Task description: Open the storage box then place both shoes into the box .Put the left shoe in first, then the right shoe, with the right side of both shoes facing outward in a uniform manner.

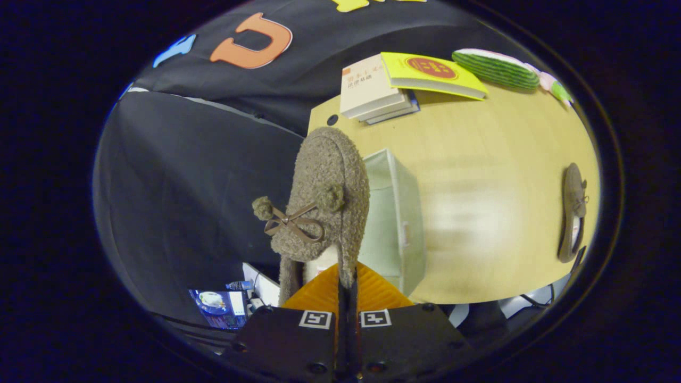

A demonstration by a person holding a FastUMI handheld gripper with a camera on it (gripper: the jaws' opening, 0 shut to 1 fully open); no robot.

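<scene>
Your jaws (pixel 347 284) are pinched nearly together on the heel rim of one fuzzy brown shoe (pixel 324 207), holding it up off the tabletop (pixel 479 175) with its toe pointing away from you. That shoe is a woolly, boucle-textured slipper with two small pompoms and a thin brown ribbon bow on top, and its pale lining shows just above the jaws. Directly behind it stands one storage box (pixel 396 223), a pale, rectangular, fabric-sided bin with its open mouth partly hidden by the shoe; you cannot tell whether the shoe touches it. A second matching shoe (pixel 573 213) lies on its side well apart from the box, near the tabletop's far edge. The tabletop is smooth, light wood with a glossy sheen. Beyond the box rests a stack of books (pixel 372 90), about four, the topmost one a yellow book (pixel 431 74) set askew. Just past them lies one green striped, watermelon-slice-shaped cushion (pixel 495 68). Black cloth drapes the booth beside the table.
</scene>
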